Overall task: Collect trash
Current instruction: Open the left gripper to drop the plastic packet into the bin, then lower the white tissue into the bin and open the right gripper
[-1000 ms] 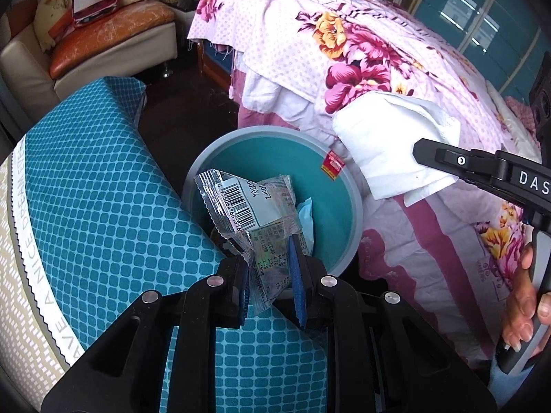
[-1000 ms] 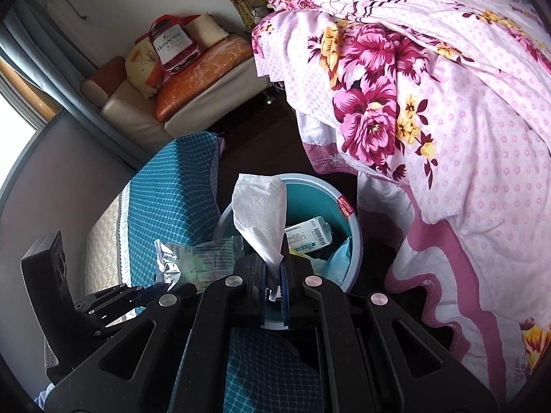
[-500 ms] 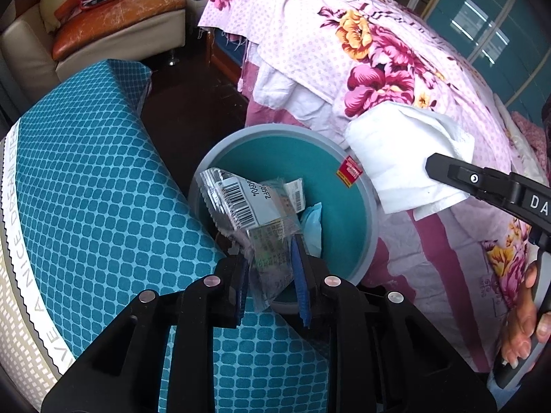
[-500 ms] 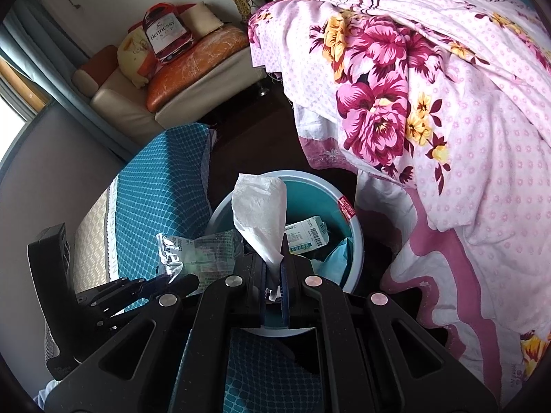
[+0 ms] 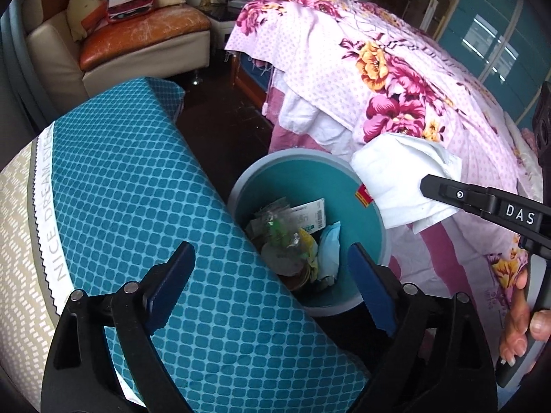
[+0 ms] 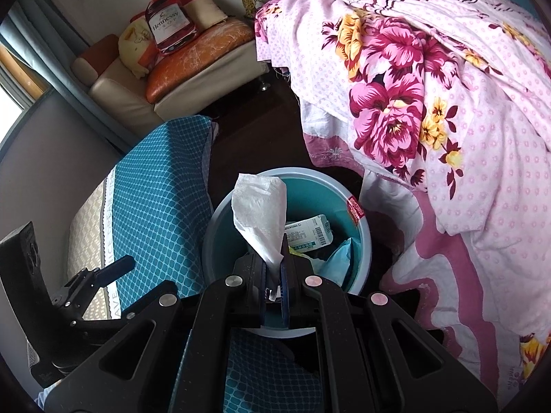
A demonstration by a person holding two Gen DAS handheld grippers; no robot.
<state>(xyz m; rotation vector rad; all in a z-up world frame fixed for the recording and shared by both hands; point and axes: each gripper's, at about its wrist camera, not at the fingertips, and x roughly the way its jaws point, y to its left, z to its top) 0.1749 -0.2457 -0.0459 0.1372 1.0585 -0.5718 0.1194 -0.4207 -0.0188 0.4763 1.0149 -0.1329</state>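
Over the bin (image 6: 358, 241), my right gripper (image 6: 273, 268) pinches a soft, featherlight tissue (image 6: 261, 210) by its bottom corner; my left gripper (image 5: 272, 275) just sprang wide, nothing between its pads.

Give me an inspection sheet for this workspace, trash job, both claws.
Surface: dark floor between bed and cushion.
Job's things: teal bin holds wrappers, including a clear wrapper; white tissue above the bin.
Clutter: nothing seen loose on the floor.
Claws: left claw just opened wide, empty, over the bin; right claw shut on the tissue.
Cables: nothing seen.
Surroundings: floral bedspread, teal patterned cushion, sofa.
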